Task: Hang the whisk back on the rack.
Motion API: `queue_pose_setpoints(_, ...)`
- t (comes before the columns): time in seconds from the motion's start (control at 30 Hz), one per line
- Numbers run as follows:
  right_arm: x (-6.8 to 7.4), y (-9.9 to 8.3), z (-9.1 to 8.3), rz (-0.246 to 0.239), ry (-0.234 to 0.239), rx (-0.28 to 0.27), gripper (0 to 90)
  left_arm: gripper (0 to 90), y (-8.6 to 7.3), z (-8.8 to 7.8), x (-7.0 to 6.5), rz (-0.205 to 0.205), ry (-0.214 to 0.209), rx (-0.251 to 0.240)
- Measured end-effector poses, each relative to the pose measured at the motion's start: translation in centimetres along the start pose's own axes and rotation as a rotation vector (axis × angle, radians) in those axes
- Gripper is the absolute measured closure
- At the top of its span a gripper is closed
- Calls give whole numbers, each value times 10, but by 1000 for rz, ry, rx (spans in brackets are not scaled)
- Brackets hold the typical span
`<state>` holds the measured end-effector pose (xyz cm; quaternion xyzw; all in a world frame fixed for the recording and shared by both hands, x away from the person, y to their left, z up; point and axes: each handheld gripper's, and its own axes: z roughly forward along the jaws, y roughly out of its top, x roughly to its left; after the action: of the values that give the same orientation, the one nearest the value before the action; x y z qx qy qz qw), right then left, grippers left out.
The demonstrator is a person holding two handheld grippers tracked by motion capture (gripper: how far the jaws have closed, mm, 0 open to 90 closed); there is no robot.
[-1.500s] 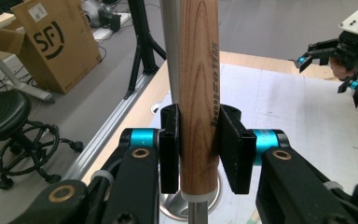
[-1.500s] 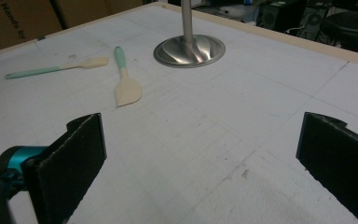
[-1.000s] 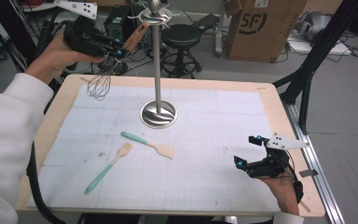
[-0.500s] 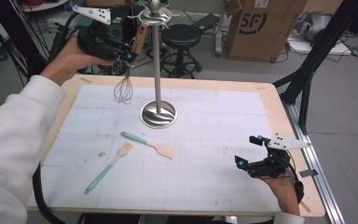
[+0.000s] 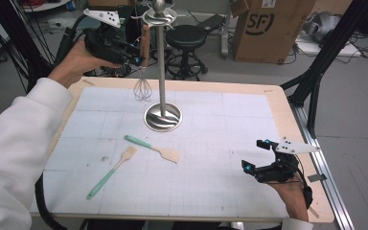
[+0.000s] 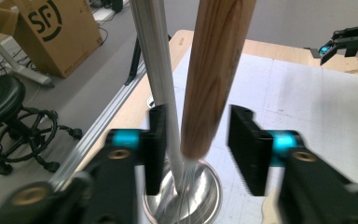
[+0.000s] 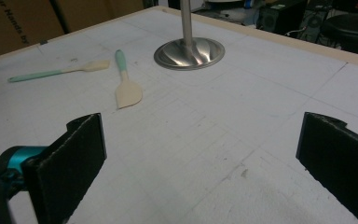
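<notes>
whisk (image 5: pixel 143 72) hanging from stand (image 5: pixel 162 72) top at 11 o'clock of table (image 5: pixel 249 110), left gripper (image 6: pixel 196 149) jaws just opened, loose around wooden handle, right gripper (image 5: pixel 258 155) wide, empty, at 4 o'clock, two spatulas (image 5: pixel 153 148) mid-table

The stand (image 5: pixel 162 115) is on the table (image 5: pixel 249 110), near the back. The whisk (image 5: pixel 143 86) hangs from its top, left of the pole. Two spatulas (image 5: pixel 154 148) lie in front of the stand, just beside each other.
</notes>
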<state>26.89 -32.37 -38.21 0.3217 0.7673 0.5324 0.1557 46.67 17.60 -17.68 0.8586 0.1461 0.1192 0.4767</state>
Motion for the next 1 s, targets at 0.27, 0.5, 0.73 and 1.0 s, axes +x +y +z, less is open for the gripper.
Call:
queue_pose_setpoints(0.27,0,-1,0,4,1,6,0,159,-6,-12,-10,-2,20,1)
queue_pose_setpoints(0.5,-1,-3,2,6,0,5,0,17,-17,-33,-21,-2,-10,27)
queue_pose_setpoints(0.73,-2,-2,2,13,-5,7,0,17,-26,-54,-32,-14,13,9)
queue_pose_setpoints(1.0,-1,-4,2,8,-4,16,0,17,-37,-70,-39,-27,35,11)
